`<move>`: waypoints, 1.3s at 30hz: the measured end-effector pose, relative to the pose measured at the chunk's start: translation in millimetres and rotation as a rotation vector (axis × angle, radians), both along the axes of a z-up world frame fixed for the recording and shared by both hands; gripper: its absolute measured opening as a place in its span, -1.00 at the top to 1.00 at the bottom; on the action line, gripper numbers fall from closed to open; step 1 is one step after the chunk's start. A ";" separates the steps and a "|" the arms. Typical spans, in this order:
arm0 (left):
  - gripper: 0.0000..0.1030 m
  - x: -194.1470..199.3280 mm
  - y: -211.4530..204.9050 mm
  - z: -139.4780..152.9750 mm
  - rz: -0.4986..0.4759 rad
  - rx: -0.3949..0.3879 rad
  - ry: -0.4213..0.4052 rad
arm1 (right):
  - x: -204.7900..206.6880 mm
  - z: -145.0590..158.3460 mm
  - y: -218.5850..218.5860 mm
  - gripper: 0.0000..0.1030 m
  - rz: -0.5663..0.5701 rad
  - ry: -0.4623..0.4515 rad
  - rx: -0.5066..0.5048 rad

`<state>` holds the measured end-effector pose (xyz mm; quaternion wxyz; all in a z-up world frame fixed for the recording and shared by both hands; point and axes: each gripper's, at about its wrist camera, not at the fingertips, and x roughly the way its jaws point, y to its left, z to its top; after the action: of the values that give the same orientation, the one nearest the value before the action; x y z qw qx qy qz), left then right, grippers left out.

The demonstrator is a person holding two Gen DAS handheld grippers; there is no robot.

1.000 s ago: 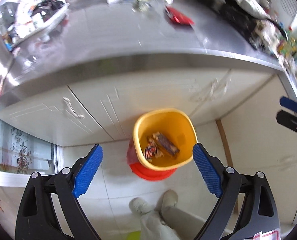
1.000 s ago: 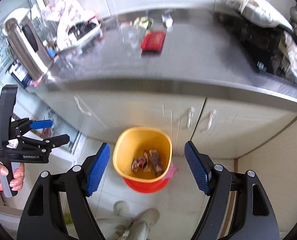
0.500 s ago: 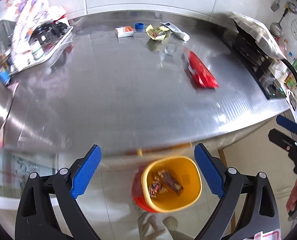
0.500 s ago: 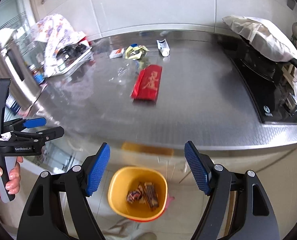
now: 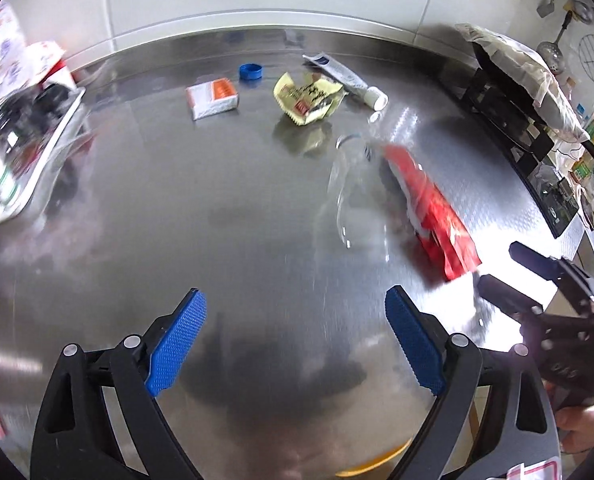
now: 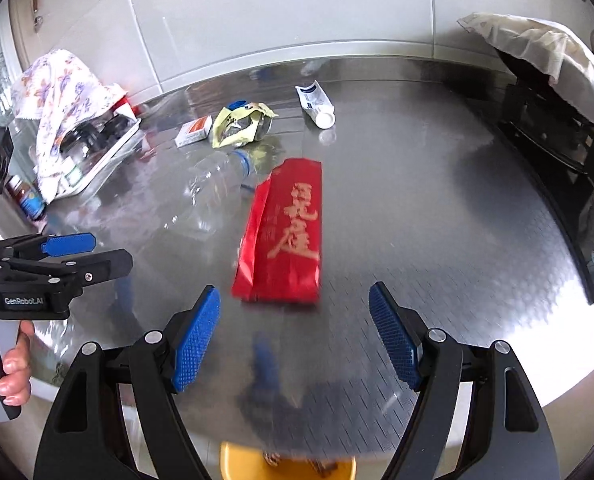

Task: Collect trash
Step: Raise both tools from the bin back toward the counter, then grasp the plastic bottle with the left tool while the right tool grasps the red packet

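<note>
Both of my jaws are released and empty, hanging over the steel tabletop. In the left wrist view my left gripper fills the bottom of the frame, its blue pads spread wide with only bare metal between them. At the far left edge sits a tray of bottles, blurred. Left of centre in the upper part lies a small white and orange box, then a blue cap just above and to its right, then a crumpled yellow wrapper. A white tube lies just to the right of the wrapper, tilted down toward the right. Below these, right of centre, a clear bottle lies on its side, and a red packet rests against its right flank, though blur keeps me from saying if they truly touch. My right gripper shows at the right edge.

In the right wrist view my left gripper pokes in from the left edge, held in my left hand. A flowered cloth covers the tray at upper left. The box, wrapper and tube run across the upper middle. The bottle lies left of centre, and the red packet sits in the middle of the frame, just above the open gap of my right gripper. At the bottom edge a yellow bin peeks out below the tabletop rim, with some trash in it. A dark stove occupies the right side.
</note>
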<state>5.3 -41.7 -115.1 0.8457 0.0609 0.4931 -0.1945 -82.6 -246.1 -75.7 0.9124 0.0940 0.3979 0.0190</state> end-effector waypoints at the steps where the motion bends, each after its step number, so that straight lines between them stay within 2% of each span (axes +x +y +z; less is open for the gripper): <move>1: -0.76 3.6 -1.2 -0.3 -0.007 -0.006 0.002 | 5.0 -2.5 1.4 -0.50 -0.011 -0.003 -0.008; 15: -0.71 48.5 -21.8 -14.5 -0.046 -0.035 0.025 | 35.8 -17.1 5.4 -0.50 -0.063 0.007 -0.096; 20: -0.55 63.1 -27.3 -20.4 -0.040 -0.024 0.028 | 46.7 -17.7 -3.8 -0.45 -0.080 0.016 -0.116; 22: -0.41 66.8 -28.6 -19.7 -0.042 -0.016 0.022 | 50.0 -17.6 -3.8 -0.16 -0.069 0.013 -0.133; 23: -0.36 67.6 -29.1 -19.1 -0.044 -0.014 0.020 | 51.1 -16.6 -4.1 -0.15 -0.063 0.012 -0.133; 26: -0.01 69.9 -29.3 -17.6 -0.051 -0.004 0.012 | 53.8 -15.3 -5.0 -0.06 -0.062 0.018 -0.133; 28: 0.48 71.5 -27.7 -17.1 -0.059 -0.014 0.016 | 53.5 -13.8 -6.3 0.03 -0.060 0.020 -0.119; 30: 0.78 73.3 -25.3 -17.8 -0.061 -0.027 0.031 | 52.8 -12.6 -5.6 0.08 -0.053 0.019 -0.121; 33: 0.93 71.7 -22.1 -14.0 -0.056 -0.047 0.026 | 50.9 -10.8 -7.0 0.13 -0.051 0.025 -0.105; 39: 0.93 65.8 -13.8 -3.3 -0.064 -0.066 0.014 | 42.5 -9.1 -16.6 0.13 -0.073 0.040 -0.039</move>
<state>71.1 -55.4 -118.4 0.8372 0.0474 0.4900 -0.2380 -40.1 -262.7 -84.8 0.9061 0.0909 0.4125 -0.0241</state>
